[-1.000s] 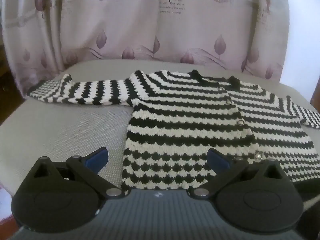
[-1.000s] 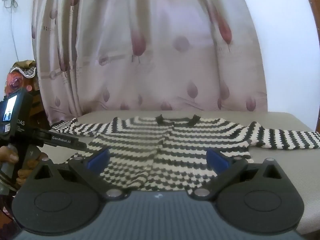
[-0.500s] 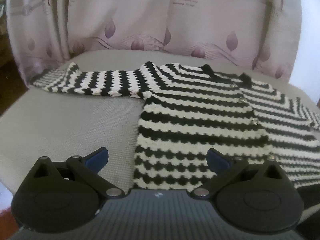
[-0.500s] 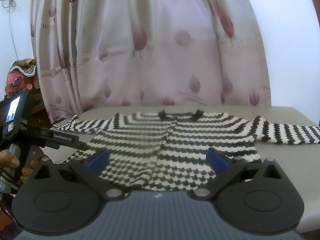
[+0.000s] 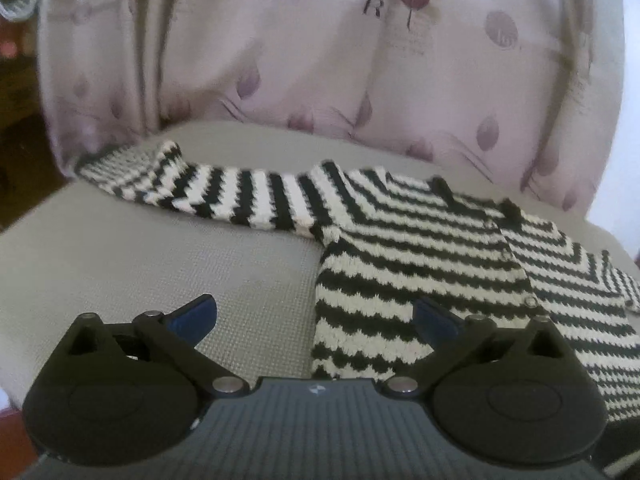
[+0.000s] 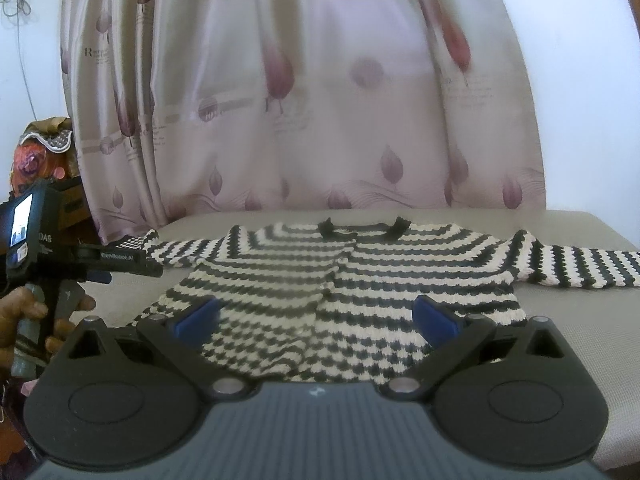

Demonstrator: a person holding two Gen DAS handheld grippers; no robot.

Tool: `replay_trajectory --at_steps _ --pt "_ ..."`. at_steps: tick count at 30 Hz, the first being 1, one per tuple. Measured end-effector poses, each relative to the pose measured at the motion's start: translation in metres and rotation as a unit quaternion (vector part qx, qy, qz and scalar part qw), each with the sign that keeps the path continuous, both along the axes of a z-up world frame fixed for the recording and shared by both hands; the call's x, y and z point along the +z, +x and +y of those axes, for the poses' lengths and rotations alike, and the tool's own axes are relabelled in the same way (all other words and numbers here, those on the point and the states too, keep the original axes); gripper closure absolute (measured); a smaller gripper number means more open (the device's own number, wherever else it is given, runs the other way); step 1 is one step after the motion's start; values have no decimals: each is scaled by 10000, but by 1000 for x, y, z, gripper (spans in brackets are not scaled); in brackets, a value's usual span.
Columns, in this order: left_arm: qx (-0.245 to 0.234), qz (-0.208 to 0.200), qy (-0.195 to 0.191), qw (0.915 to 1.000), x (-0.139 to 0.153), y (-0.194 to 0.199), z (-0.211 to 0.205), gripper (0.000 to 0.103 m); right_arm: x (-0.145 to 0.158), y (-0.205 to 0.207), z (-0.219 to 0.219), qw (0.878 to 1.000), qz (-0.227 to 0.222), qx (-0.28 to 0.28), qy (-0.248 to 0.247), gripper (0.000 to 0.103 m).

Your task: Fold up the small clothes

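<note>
1. I see the black-and-white striped knit cardigan (image 6: 344, 296) lying flat and face up on the grey table (image 6: 560, 344), buttoned down the front, with its dark collar toward the far edge.
2. Its two sleeves spread out sideways. One sleeve (image 5: 208, 196) runs toward the table's far left corner, the other sleeve (image 6: 580, 268) reaches to the right edge.
3. The hem lies near the table's near edge, just in front of both cameras.
4. My left gripper (image 5: 316, 320) hovers over the near left part of the table, its blue-tipped fingers (image 5: 196, 314) spread wide and holding nothing. One fingertip sits over bare table, the other over the cardigan's lower left side.
5. My right gripper (image 6: 316, 316) hangs above the hem, centred on the button line, fingers (image 6: 434, 318) likewise released and empty, one over each front panel.
6. In the right wrist view the left gripper (image 6: 120, 264) shows at the table's left edge, held in the person's left hand (image 6: 24, 316).
7. Behind the far edge hangs a pale pink curtain (image 6: 304, 92) with a leaf print, and a white wall (image 6: 592, 80) shows to its right.
</note>
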State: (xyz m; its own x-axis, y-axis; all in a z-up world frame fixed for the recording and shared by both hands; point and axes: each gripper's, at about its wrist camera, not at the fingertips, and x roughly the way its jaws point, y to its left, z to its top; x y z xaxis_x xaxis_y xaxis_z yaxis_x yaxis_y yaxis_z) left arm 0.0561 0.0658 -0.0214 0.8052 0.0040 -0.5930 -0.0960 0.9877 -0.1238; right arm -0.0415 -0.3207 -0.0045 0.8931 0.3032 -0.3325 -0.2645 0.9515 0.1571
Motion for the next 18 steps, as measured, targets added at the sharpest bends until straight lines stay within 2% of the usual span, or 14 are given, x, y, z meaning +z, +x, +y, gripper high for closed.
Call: replay_trajectory --at_steps 2,7,9,14,16,18 --pt "-25 204 -53 9998 -2 9 12 1 -1 3 2 10000 37 21 -31 0" --pt "300 215 -145 9992 -1 25 55 1 -2 9 8 9999 99 47 -98 0" --pt "416 144 -284 9986 -1 31 80 3 -3 12 10 9998 135 67 -123 0" --pt "907 -245 -692 9932 6 56 166 21 -8 17 15 9994 254 107 -203 0" --pt "1187 -319 -902 9883 7 69 203 21 -10 21 18 9992 314 113 -236 0" --pt "1430 -219 -1097 9834 5 88 243 21 -12 24 21 9988 376 117 -288 0"
